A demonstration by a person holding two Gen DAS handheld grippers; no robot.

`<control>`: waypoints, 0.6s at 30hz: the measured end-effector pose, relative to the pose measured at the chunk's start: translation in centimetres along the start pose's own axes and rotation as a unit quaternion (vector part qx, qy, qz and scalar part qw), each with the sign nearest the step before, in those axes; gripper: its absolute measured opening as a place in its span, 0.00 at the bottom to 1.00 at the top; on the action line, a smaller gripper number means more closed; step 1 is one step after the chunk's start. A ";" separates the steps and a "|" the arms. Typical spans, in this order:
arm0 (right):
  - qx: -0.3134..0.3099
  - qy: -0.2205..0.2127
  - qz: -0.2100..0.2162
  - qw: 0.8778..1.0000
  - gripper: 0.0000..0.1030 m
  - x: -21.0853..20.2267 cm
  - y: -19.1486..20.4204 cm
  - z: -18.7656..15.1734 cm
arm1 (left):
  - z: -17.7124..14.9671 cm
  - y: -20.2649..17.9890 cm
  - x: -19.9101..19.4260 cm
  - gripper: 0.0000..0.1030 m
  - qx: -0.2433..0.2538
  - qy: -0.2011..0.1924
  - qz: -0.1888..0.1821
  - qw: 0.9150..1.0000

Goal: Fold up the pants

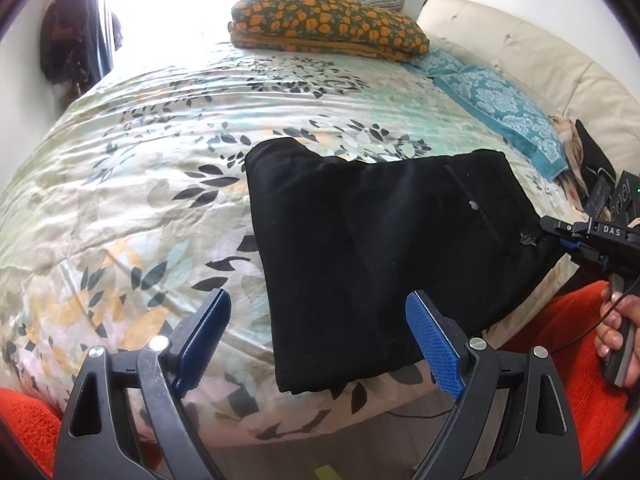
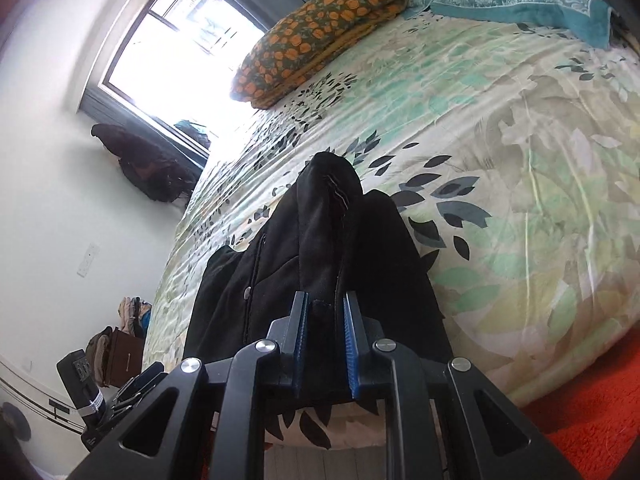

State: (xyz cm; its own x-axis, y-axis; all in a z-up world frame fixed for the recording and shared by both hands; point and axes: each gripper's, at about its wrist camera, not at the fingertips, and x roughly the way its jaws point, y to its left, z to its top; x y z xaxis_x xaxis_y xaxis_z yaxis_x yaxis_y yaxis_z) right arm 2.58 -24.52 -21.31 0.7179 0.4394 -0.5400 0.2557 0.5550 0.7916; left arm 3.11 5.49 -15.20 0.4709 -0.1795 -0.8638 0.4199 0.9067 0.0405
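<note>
The black pants (image 1: pixel 360 240) are laid folded on the leaf-patterned bedspread (image 1: pixel 140 160), near the bed's front edge, with one corner reaching over that edge. A pocket slit and a small pale button (image 1: pixel 473 205) are seen on the upper face of the fold.

The left gripper (image 1: pixel 320 336) is held above the front edge of the bed with its blue-padded fingers (image 1: pixel 434 344) spread wide apart; nothing is gripped between them. Its right finger is seen over the near corner of the pants, though whether contact is made cannot be told.

The right gripper (image 2: pixel 325 332) is closed onto the right-hand edge of the pants (image 2: pixel 320 248); a ridge of black cloth is pinched between its blue pads (image 2: pixel 352 344), and the fabric is bunched up in a hump ahead of the fingers. In the left wrist view this gripper (image 1: pixel 560 236) is seen at the far right, its tip at the pants' edge, held by a hand (image 1: pixel 616 332).

An orange-flowered pillow (image 1: pixel 328 24) is placed at the far end of the bed, and a teal patterned pillow (image 1: pixel 500 108) is set along the cream headboard (image 1: pixel 520 48). A bright window (image 2: pixel 180 40) is seen beyond the bed, and orange carpet (image 2: pixel 580 412) lies beside it
</note>
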 end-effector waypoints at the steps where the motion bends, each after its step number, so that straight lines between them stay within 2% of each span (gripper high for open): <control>1: 0.007 0.009 -0.009 1.000 0.16 0.5 -0.4 -0.1 | -0.1 -0.2 0.2 0.88 0.004 0.004 0.000 1.000; 4: 0.035 0.025 -0.035 0.998 0.23 0.9 -1.7 -0.4 | -0.7 -0.6 0.9 0.88 0.020 0.016 0.011 1.000; 6: 0.037 0.017 -0.058 0.998 0.45 0.6 -1.7 -0.3 | -1.0 -0.7 0.9 0.88 0.024 0.021 0.016 0.999; 7: 0.033 0.008 -0.067 0.997 0.49 0.2 -1.6 -0.2 | -1.1 -0.8 0.7 0.88 0.025 0.020 0.015 0.999; 9: 0.007 -0.024 -0.083 0.996 0.49 -1.2 -0.5 0.0 | -0.8 -1.1 0.1 0.88 0.026 0.007 0.014 1.000; 11: -0.053 -0.062 -0.089 0.993 0.49 -2.5 1.9 0.6 | -0.2 -1.8 -0.2 0.88 0.030 -0.006 0.013 0.999; 13: -0.115 -0.074 -0.056 0.989 0.49 -2.8 5.0 1.0 | 0.4 -2.8 0.4 0.88 0.041 -0.004 0.009 0.999; 14: -0.144 -0.064 -0.040 0.987 0.49 -2.3 6.4 1.0 | 0.6 -3.4 0.8 0.88 0.047 -0.002 0.008 0.999; 16: -0.190 -0.021 -0.037 0.981 0.48 0.1 8.4 0.5 | 0.5 -4.9 1.8 0.88 0.073 0.004 0.007 0.997; 18: -0.207 0.050 -0.087 0.973 0.46 3.9 8.0 -0.8 | -0.3 -6.4 4.0 0.88 0.113 0.041 0.030 0.992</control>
State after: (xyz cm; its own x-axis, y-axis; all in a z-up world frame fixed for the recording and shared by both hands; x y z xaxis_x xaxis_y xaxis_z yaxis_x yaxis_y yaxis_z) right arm 6.92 -17.83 -17.32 0.6146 0.3688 -0.6973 0.0706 0.8547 0.5143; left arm 2.06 -0.92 -19.04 0.4392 -0.0873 -0.8941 0.5612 0.8038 0.1972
